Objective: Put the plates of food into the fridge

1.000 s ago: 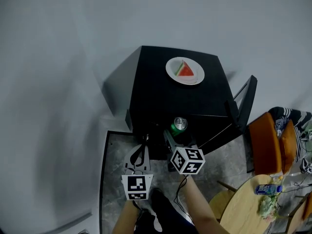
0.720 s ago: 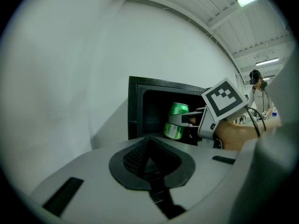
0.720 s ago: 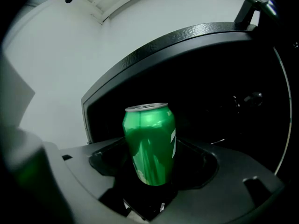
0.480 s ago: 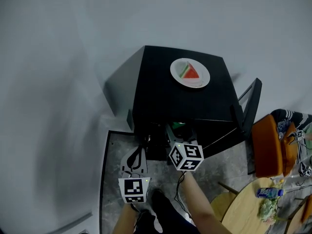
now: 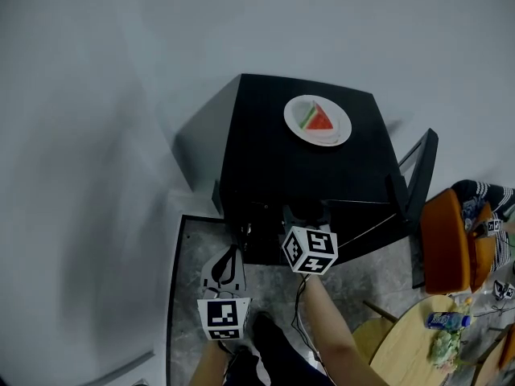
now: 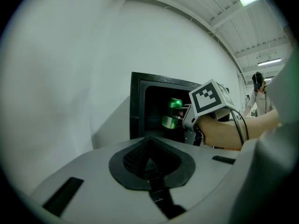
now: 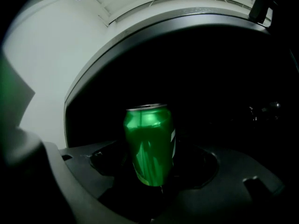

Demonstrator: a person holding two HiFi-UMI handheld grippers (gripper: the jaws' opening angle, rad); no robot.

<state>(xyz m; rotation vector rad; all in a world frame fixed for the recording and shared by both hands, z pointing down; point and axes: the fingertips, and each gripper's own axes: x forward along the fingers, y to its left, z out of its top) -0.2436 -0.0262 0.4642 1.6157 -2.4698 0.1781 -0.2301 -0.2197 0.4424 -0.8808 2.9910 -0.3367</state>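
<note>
- Head view sets the left gripper (image 5: 232, 254) at near left, low in front of the fridge (image 5: 265, 159). Its own view shows the jaws pressed together on nothing, so I judge it is simply kept out of the way.
- Just right of it, the right gripper (image 5: 304, 215) reaches into the fridge's dark mouth. Its jaws clamp a green can (image 7: 149, 141) low on the body and upright, presumably so it can be stood on a shelf.
- Farther off and to the right, the plate (image 5: 335, 136) with a watermelon slice (image 5: 315, 119) rests on top of the fridge, not inside. The task's thing has yet to go in.
- At right, the door (image 5: 418, 191) stands swung wide, leaving the opening free for loading.
- At near right, a round table (image 5: 402, 348) carries a bottle (image 5: 449, 321), well apart from the fridge.
</note>
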